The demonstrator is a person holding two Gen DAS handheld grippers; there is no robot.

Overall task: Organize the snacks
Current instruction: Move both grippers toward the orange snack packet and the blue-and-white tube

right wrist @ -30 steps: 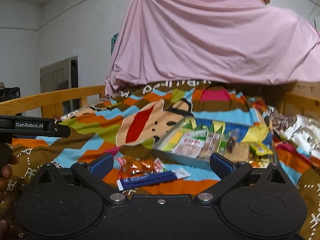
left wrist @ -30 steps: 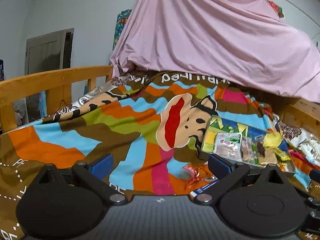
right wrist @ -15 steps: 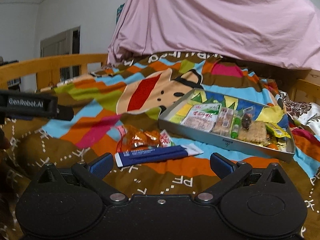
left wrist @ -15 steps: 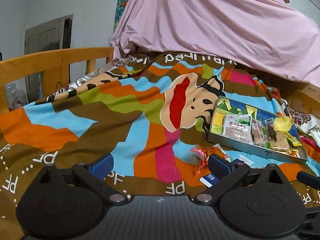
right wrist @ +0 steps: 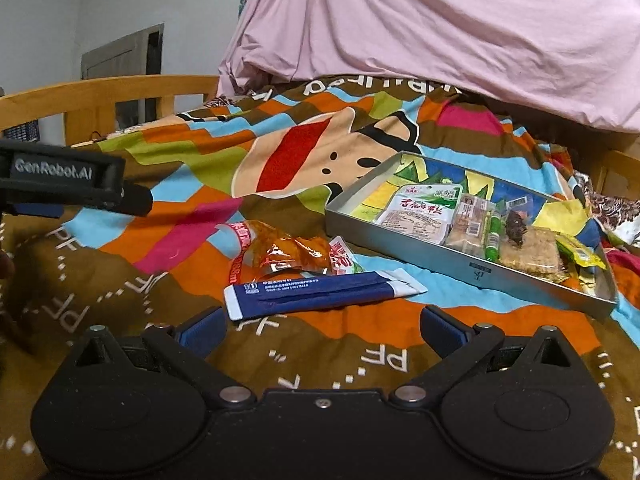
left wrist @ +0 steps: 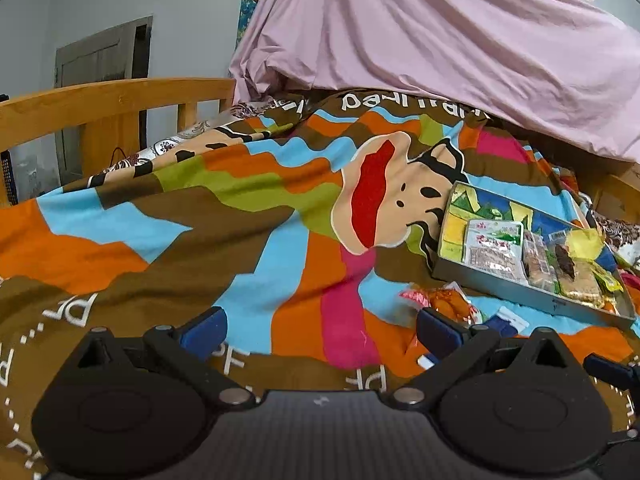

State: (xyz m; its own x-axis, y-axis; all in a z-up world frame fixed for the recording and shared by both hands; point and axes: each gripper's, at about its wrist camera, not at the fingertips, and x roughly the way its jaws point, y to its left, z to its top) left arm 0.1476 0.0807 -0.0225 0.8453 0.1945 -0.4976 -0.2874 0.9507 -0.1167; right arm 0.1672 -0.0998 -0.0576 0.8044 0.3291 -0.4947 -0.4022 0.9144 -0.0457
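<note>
A grey metal tray (right wrist: 452, 260) holds several snack packets on the striped blanket; it also shows in the left wrist view (left wrist: 500, 290). An orange snack packet (right wrist: 286, 254) and a long blue-and-white packet (right wrist: 316, 294) lie loose on the blanket just left of the tray. My right gripper (right wrist: 320, 326) is open and empty, just short of the blue packet. My left gripper (left wrist: 320, 328) is open and empty over bare blanket, with the orange packet (left wrist: 446, 302) by its right finger. The left gripper's body (right wrist: 68, 184) shows at the left of the right wrist view.
The colourful monkey blanket (left wrist: 240, 216) covers the bed. A wooden bed rail (left wrist: 112, 108) runs along the left. A pink sheet (right wrist: 440, 28) drapes over the far end. More wrapped packets (right wrist: 616, 220) lie right of the tray.
Both grippers have tilted down and moved closer to the blanket. The loose packets and the tray now look nearer and larger. Both stay open.
</note>
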